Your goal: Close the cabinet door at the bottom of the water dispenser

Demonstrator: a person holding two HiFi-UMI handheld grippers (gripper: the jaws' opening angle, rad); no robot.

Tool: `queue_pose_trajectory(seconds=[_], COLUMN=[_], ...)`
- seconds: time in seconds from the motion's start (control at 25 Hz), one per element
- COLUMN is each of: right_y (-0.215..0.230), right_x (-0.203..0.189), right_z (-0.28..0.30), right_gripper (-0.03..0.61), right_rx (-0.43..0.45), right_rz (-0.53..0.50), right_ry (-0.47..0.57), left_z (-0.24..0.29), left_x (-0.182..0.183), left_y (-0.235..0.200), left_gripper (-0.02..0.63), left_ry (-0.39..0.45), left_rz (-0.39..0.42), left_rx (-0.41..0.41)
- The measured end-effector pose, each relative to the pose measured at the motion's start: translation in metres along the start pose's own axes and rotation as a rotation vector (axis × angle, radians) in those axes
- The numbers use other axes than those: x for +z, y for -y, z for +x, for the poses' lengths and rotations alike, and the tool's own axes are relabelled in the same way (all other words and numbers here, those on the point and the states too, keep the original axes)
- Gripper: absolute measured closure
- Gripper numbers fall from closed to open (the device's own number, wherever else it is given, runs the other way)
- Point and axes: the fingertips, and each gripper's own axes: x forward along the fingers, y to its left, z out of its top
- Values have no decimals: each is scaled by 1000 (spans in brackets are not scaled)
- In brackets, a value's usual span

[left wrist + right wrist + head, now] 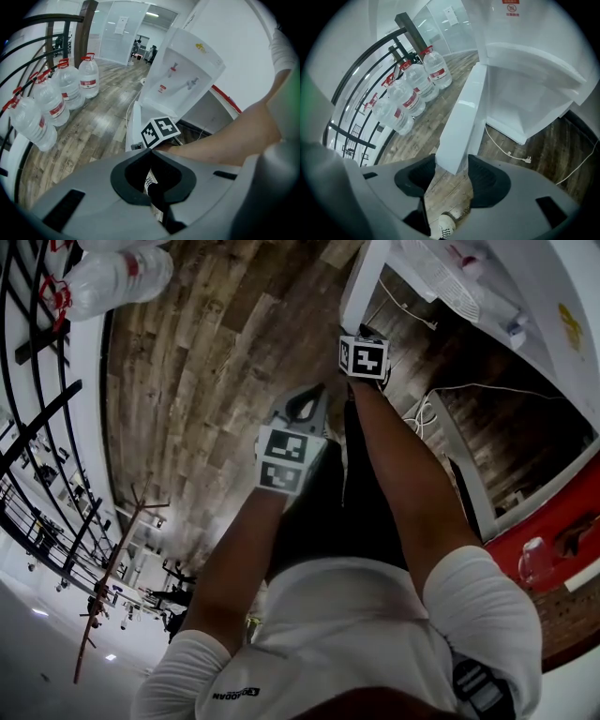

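Right tongs [452,160] stood open astride the door [461,117] edge, shown only in right gripper view; left tongs [153,150] were closed, empty. Bottles [415,89], cable [506,151] lay nearby.

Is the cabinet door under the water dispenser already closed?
No, in the right gripper view the white cabinet door stands swung open, its edge between the open jaws of the right claw.
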Motion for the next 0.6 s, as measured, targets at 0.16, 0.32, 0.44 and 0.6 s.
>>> queue_pose_trajectory(seconds=[0.16, 0.32, 0.44, 0.6], right_y=[10, 26, 40, 61], right_x=[-4, -12, -15, -20], right_z=[-4, -12, -18, -26], right_gripper=[364, 364, 364, 364], right_rx=[9, -7, -14, -32], right_rz=[54, 80, 88, 102], right_ry=[1, 15, 28, 37], left_z=[4, 9, 12, 18], left_x=[4, 2, 1, 4], left_y=[4, 10, 14, 17], left_gripper=[617, 617, 617, 617], left_ry=[8, -4, -12, -24], left_rz=[6, 25, 44, 66], left_rx=[-6, -17, -27, -36])
